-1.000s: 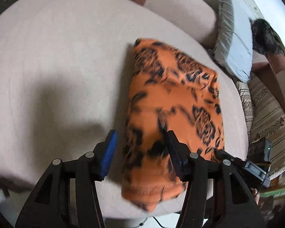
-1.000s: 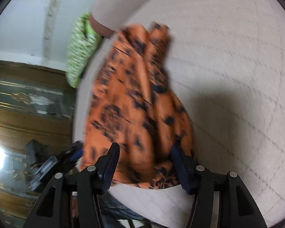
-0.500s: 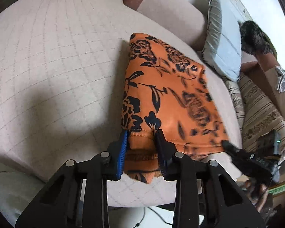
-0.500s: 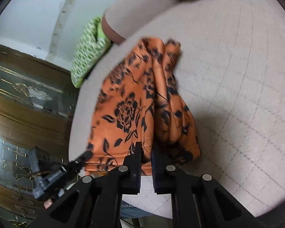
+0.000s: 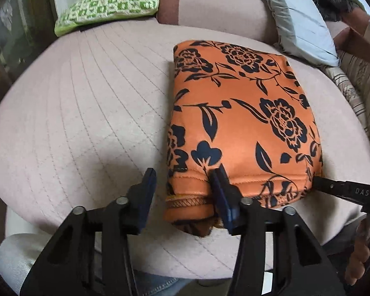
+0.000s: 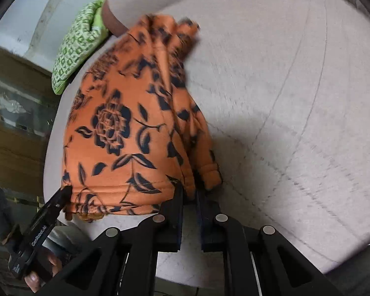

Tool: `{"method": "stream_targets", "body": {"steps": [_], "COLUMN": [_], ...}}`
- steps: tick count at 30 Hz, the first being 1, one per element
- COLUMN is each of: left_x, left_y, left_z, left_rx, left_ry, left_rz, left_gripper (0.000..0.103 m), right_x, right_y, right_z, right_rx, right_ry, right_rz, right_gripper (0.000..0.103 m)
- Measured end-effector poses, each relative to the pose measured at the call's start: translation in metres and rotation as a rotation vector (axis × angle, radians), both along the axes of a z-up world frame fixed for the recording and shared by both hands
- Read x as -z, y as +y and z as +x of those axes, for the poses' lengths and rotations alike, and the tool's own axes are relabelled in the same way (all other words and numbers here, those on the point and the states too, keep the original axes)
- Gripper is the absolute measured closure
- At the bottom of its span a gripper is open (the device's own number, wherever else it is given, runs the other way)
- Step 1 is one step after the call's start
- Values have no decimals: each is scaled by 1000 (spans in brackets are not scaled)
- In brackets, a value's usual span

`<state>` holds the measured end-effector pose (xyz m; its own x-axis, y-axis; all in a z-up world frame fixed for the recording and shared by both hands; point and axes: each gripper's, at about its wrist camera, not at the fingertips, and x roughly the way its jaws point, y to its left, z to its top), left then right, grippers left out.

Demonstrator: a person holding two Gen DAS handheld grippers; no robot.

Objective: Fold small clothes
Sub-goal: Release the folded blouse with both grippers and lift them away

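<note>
On my left wrist view, the left gripper (image 5: 185, 180) stands released, its fingers spread astride the near left corner of the orange floral garment (image 5: 241, 113), which lies folded on the quilted pink cushion (image 5: 86, 113). A green patterned pillow (image 5: 111, 0) sits far left. On my right view, the right gripper (image 6: 189, 198) is clenched on the garment's near hem (image 6: 188, 185).

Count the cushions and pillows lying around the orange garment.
2: a green checked cushion at the sofa's far left corner, and a grey pillow at the far right behind the orange garment. Others may be out of view.
</note>
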<state>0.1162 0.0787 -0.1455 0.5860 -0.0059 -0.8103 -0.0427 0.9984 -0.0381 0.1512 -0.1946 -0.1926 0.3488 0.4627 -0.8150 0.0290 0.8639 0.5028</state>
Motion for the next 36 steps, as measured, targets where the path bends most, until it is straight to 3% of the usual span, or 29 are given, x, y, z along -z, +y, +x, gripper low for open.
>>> {"method": "stream_targets", "body": {"steps": [7,12,14,16,19,23,27,36], "left_x": [-6,-9,-8,-9,-14,-21,-26,-39], "left_y": [-13,-25,-31,-35,-39,-42,-34,-35], "left_z": [-14,-35,-42,-48,-58,-74,-91,-123], "left_rx": [-10,-8,-3,1,4,-3,-37,-46], "left_ry": [-61,-95,-97,-101,-123,-149,-170,-200], "left_rz": [69,103,132,146,123,112,24,20], "left_gripper": [55,55,55,55,55,55,55,55], "right_x": [1,5,4,-5,-21,-36,-47,-77], "right_y": [-11,-20,-25,-24,-12,-1,5,16], "right_z": [-4,-18,-25,-32,-49,-71,-92,-121], "right_rx": [10,5,17,23,0,-10,-9,49], "right_ry": [15,44,50,28,-41,-100,-157,-260], "right_rz": [81,79,89,12,-170,-263,-364,-371], "right_gripper": [92,92,84,72,70,64,61,61]}}
